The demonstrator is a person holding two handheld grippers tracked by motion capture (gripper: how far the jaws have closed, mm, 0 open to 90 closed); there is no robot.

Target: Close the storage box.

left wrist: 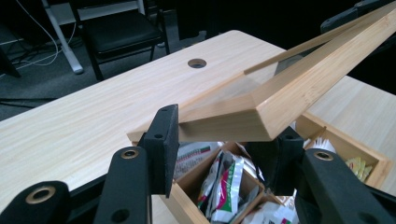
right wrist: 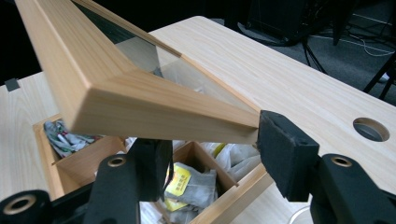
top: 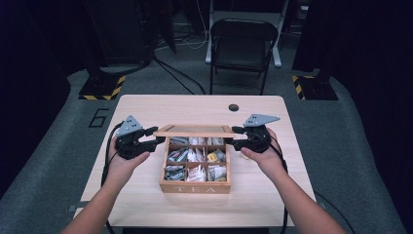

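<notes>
1. Rectangular light-wood lid with a glass pane (top: 197, 130) is raised at a tilt over the square wooden tea box (top: 195, 187), mid-desk.
2. Left tool (left wrist: 219, 149) clamps the lid's mitred corner between black padded jaws.
3. Right tool (right wrist: 210, 154): one pad touches the lid's edge, the other sits under the frame; grip unclear.
4. The box's compartments hold crinkled foil sachets (top: 195, 161); pale wood-grain desk (top: 146, 109).

place: lab | signs: hazard-striped stand bases (top: 102, 87) – cables (top: 180, 80) – dark curtains (top: 360, 44)
</notes>
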